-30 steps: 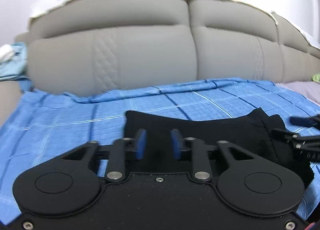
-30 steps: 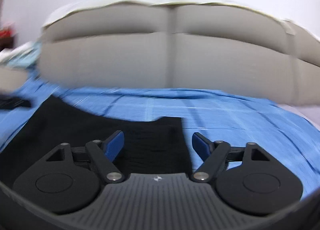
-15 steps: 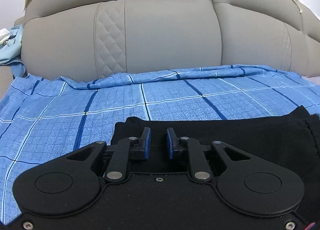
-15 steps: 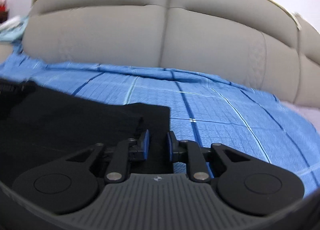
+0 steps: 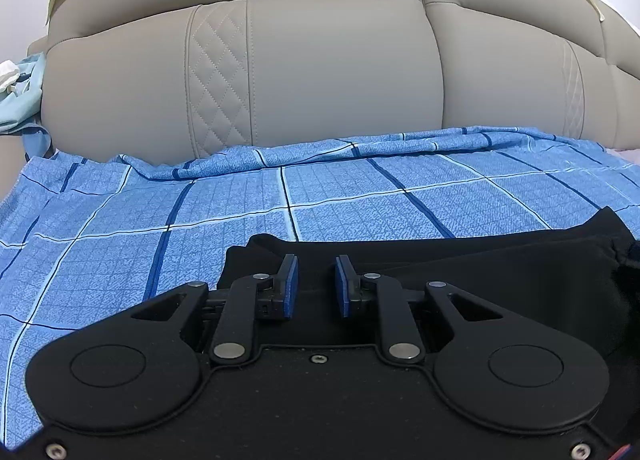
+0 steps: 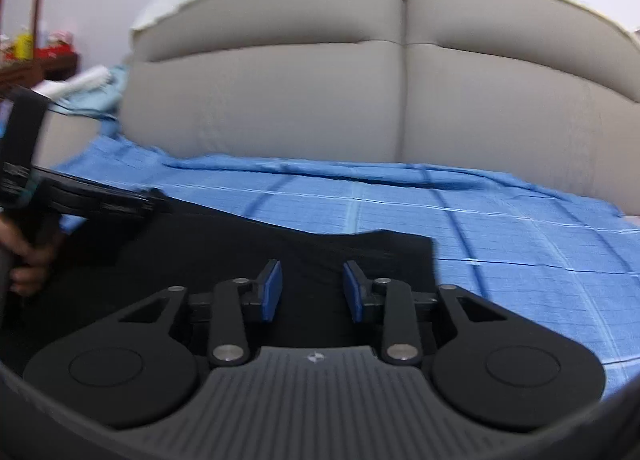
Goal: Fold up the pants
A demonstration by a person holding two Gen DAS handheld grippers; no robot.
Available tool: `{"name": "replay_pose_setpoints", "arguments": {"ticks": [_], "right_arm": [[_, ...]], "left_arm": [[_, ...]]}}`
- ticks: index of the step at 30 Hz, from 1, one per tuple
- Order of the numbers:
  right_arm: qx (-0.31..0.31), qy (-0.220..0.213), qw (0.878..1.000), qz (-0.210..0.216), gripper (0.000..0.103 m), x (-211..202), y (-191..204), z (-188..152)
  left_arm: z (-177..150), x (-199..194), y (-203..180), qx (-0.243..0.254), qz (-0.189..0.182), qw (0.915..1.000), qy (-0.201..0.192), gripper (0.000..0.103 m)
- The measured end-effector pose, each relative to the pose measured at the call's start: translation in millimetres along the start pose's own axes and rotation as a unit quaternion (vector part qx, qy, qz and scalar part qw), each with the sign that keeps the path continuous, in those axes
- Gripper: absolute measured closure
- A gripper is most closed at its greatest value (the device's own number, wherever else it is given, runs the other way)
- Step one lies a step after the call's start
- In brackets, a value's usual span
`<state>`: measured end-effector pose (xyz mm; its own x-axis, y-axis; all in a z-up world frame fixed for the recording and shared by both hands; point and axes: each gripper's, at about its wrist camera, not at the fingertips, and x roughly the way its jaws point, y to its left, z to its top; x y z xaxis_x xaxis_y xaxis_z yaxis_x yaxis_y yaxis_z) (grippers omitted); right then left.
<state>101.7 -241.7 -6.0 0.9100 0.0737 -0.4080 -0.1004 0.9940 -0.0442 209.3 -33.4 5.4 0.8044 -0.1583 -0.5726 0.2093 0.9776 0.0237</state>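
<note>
Black pants (image 5: 460, 260) lie flat on a blue checked sheet (image 5: 360, 187), stretching from the left gripper's corner to the right. My left gripper (image 5: 316, 284) hovers over the pants' far-left corner, its blue pads a little apart with dark cloth showing between them. In the right wrist view the pants (image 6: 248, 252) show their far-right corner. My right gripper (image 6: 313, 288) is over that corner with its pads apart. The left gripper (image 6: 100, 199) and the hand holding it appear at the left edge there.
A grey padded headboard (image 5: 320, 71) rises behind the sheet. Light blue cloth (image 5: 20, 99) lies at the far left. A wooden shelf (image 6: 28, 39) with small items stands beyond the bed's left side.
Both grippers closed over the pants' corners half a second ago. Since then both sets of pads have parted, the right more than the left. The right view has swung left.
</note>
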Motion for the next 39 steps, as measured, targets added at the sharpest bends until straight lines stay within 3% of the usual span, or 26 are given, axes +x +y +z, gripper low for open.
{"name": "replay_pose_setpoints", "arguments": {"ticks": [9, 16, 18, 19, 21, 22, 25, 32, 37, 39], "right_arm": [[-0.030, -0.001, 0.997, -0.073, 0.046, 19.4, 6.2, -7.1], [0.003, 0.002, 0.998, -0.069, 0.041, 21.1, -4.7, -5.0], [0.010, 0.002, 0.997, -0.071, 0.035, 21.4, -7.4, -5.0], [0.018, 0.002, 0.997, -0.072, 0.031, 21.7, -10.4, -5.1], [0.047, 0.009, 0.995, -0.082, 0.009, 23.1, -20.6, -5.1], [0.075, 0.019, 0.994, -0.076, 0.007, 24.4, -30.2, -5.0], [0.139, 0.047, 0.988, -0.039, 0.001, 29.3, -53.5, -5.9], [0.115, 0.082, 0.990, 0.014, 0.004, 40.2, -67.3, 4.2], [0.107, 0.084, 0.987, 0.080, 0.015, 48.6, -73.8, 9.2], [0.093, 0.086, 0.988, 0.093, 0.015, 52.1, -70.7, 11.0]], "left_arm": [[0.5, 2.9, -6.2, 0.003, 0.008, 1.0000, 0.001, 0.066], [0.4, 4.1, -6.5, -0.001, 0.003, 1.0000, 0.002, 0.056], [1.1, 0.6, -7.0, 0.000, 0.008, 1.0000, 0.000, 0.052], [1.6, -4.9, -7.8, 0.002, 0.014, 0.9999, -0.004, 0.048], [2.1, -23.1, -7.5, 0.011, 0.025, 0.9994, -0.020, 0.013], [1.9, -32.6, -5.3, 0.014, 0.023, 0.9991, -0.031, 0.008], [1.1, -57.5, 8.0, 0.019, -0.004, 0.9990, -0.040, 0.007], [-5.1, -53.7, 53.2, -0.038, -0.001, 0.9989, 0.028, 0.006], [-11.3, -32.0, 79.2, -0.117, -0.053, 0.9884, 0.080, 0.006], [-12.2, -27.8, 82.8, -0.129, -0.069, 0.9864, 0.075, 0.007]]}}
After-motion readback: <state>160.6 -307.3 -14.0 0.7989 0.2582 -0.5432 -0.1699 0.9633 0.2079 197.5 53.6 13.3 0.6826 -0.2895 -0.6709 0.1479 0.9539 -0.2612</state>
